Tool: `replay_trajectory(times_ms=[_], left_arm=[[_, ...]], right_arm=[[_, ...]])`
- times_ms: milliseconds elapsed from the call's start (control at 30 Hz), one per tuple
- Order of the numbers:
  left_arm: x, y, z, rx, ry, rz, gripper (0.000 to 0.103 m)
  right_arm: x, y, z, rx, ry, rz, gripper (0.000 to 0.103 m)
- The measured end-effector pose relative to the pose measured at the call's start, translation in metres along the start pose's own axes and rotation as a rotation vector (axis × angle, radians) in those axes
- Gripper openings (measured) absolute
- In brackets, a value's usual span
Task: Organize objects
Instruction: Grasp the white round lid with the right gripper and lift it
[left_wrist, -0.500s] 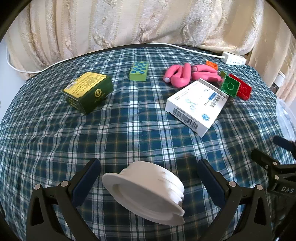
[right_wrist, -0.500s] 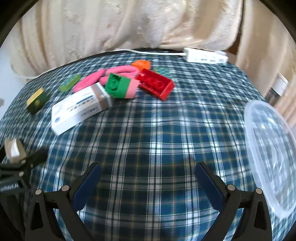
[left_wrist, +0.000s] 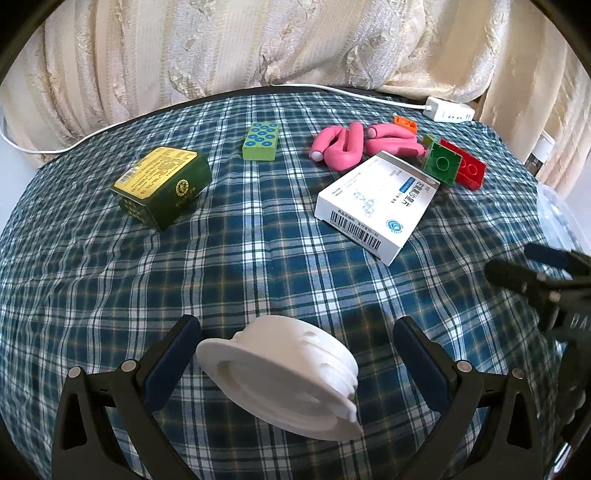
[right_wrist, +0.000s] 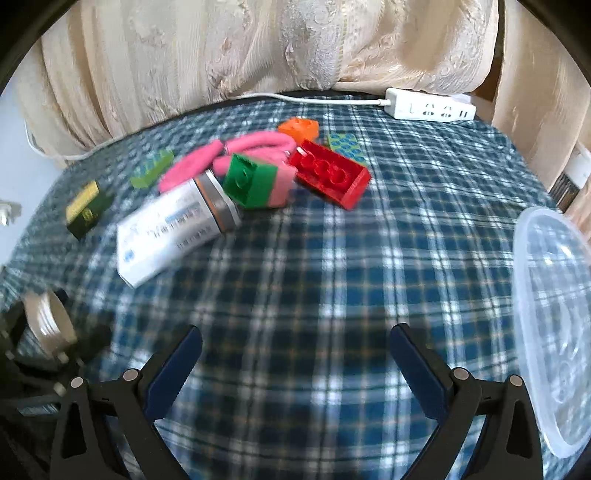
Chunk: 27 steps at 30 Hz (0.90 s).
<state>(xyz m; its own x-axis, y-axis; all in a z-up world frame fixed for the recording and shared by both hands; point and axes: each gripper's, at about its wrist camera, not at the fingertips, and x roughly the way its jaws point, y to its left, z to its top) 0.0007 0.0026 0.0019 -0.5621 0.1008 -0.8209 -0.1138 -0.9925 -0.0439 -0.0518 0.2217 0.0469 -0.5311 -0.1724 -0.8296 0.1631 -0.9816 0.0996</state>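
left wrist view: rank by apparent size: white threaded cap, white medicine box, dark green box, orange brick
1. white threaded cap, though it lies nearest the camera, so the lead is unsure
2. white medicine box
3. dark green box
4. orange brick, farthest away

Both black two-finger grippers tilt steeply downward with blue-padded jaws spread wide, the left gripper (left_wrist: 295, 350) and the right gripper (right_wrist: 295, 350) each gripping nothing.
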Motion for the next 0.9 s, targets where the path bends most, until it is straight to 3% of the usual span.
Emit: replay_trajectory(times_ms=[300,667,900], left_arm=[[-0.003,0.032,0.007,-0.076,-0.006,0.067,0.103],[-0.021,0.077,0.042,-0.12,-0.117,0.163,0.103],[-0.024,0.09,0.053,-0.158,-0.124,0.158,0.103]], right_arm=[[-0.007,0.016,0.015,0.0,-0.069,0.058,0.103],[-0.005,0.015,0.015,0.024,-0.114,0.131,0.103],[-0.001,0.015,0.011,0.034,-0.127,0.164,0.103]])
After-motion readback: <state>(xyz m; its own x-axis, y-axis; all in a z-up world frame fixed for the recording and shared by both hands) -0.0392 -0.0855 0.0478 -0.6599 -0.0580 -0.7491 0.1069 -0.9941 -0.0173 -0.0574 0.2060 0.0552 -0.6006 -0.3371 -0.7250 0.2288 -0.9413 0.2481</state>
